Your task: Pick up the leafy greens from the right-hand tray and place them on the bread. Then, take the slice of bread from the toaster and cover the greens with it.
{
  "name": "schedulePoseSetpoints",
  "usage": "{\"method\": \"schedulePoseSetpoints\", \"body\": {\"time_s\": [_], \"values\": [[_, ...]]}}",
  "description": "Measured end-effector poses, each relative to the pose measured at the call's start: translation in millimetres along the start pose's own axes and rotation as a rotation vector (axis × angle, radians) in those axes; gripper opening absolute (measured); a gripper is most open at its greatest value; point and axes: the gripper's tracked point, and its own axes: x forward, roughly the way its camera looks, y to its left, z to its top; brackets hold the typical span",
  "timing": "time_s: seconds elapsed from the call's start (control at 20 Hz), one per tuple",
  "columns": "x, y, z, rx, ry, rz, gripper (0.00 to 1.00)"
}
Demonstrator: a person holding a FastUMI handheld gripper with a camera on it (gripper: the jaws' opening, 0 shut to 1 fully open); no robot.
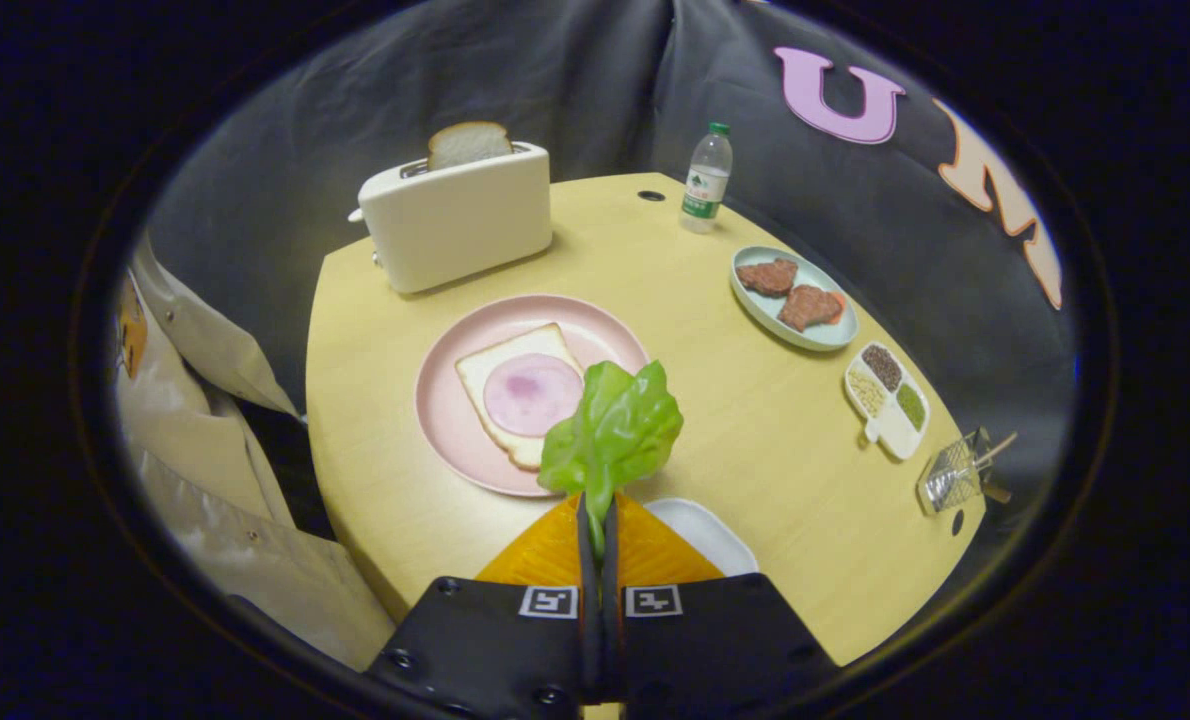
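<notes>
Greens (612, 428) sit pinched by the stem between the closed fingers of the gripper (598, 520), low in the middle of the frame, the leaf overlapping the near rim of a pink plate (445, 420). There lies bread (510, 375) topped with ham (532, 393). Upper left, a toaster (455, 215) holds another slice (468, 143).

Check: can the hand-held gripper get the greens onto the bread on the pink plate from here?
Probably yes. The hand-held gripper is shut on the leafy greens, and the bread with its ham slice lies just ahead on the pink plate, with nothing between.
</notes>
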Motion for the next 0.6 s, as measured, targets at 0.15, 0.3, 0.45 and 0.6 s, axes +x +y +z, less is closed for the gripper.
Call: {"method": "schedulePoseSetpoints", "body": {"time_s": [0.15,0.3,0.45,0.6], "values": [[10.6,9.3,14.7,-0.01,-0.014,0.011,0.04],[24.4,21.4,27.9,-0.026,-0.02,0.03,0.04],[39.6,32.1,39.1,-0.036,-0.024,0.048,0.04],[52.2,43.7,51.7,-0.038,-0.032,0.071,0.04]]}}
